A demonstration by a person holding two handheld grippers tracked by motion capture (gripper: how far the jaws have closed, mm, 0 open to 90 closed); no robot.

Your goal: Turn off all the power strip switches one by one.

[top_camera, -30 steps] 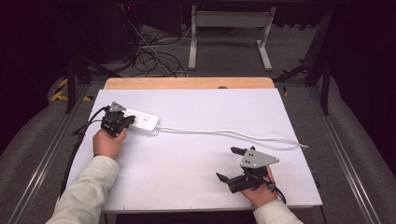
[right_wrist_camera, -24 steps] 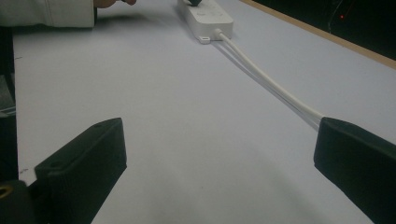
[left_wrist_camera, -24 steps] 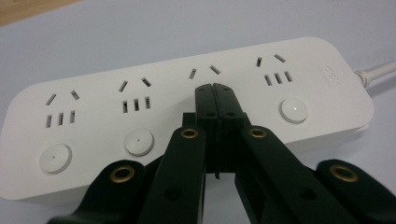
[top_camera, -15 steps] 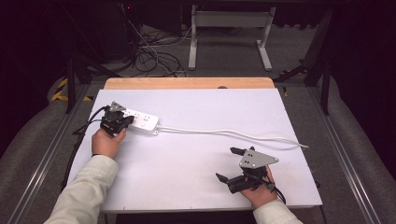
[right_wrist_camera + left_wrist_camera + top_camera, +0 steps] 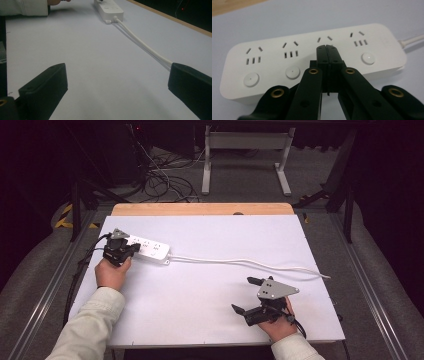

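Left hand-held gripper [image 5: 327,48] clenched, empty, tips over the strip [image 5: 312,60] by its third socket, strip at surface's [image 5: 210,300] far left, cord [image 5: 250,263] trailing right, right hand-held gripper [image 5: 248,295] released, near front edge, well apart.

Left gripper [image 5: 131,249] nudged slightly, perhaps a touch nearer across the power strip [image 5: 150,250] at the counter's far left; shift too small to read clearly from the high view.
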